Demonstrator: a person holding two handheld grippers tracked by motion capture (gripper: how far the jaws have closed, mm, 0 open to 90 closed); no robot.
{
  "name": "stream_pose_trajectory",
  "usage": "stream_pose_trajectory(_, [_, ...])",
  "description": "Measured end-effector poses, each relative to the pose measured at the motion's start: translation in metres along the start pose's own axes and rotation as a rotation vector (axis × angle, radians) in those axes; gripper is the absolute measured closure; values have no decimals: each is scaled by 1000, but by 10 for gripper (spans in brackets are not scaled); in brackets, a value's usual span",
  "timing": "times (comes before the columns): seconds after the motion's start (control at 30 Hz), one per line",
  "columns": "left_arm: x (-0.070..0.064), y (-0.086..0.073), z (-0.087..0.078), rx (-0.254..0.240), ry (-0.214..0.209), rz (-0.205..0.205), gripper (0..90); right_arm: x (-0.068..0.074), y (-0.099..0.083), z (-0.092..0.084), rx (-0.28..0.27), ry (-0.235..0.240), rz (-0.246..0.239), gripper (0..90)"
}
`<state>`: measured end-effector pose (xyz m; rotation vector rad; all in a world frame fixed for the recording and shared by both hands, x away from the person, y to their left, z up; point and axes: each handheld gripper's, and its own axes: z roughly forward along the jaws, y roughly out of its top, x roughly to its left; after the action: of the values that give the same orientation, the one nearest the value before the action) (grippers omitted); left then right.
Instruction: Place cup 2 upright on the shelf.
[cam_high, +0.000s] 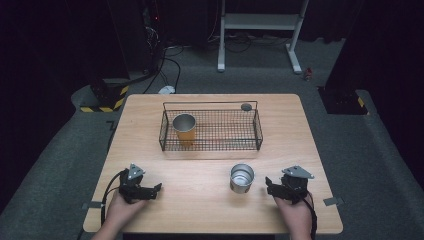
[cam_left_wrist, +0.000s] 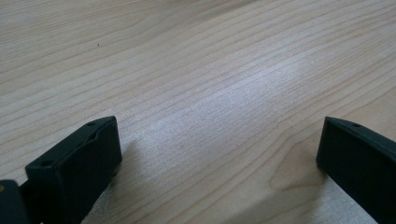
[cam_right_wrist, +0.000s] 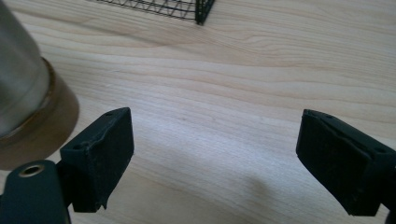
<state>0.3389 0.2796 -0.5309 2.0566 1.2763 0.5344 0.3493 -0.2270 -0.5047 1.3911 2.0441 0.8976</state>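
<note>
Approach stage, judging by layout. Steel cup (cam_high: 242, 178) stands on table (cam_high: 200, 172) near the front edge, just left of right gripper (cam_high: 272, 187), jaws spread, empty. Left gripper (cam_high: 150, 191) likewise released. Wire basket (cam_high: 210, 131) farther back holds another cup (cam_high: 184, 127). Next: close right jaws around cup.

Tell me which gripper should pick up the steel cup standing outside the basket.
Right gripper: its open jaws sit just beside the steel cup. The left gripper, also open, lies farther off.

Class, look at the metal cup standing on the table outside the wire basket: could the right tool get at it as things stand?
Probably yes. The right tool sits open beside the metal cup, with bare table between them. The wire basket stands farther back, out of the way.
</note>
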Motion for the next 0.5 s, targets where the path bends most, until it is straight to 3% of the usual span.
stream_pose_trajectory(0.5, [1, 0, 0, -2, -18, 12, 8, 20, 1, -18, -54, 79, -50, 119])
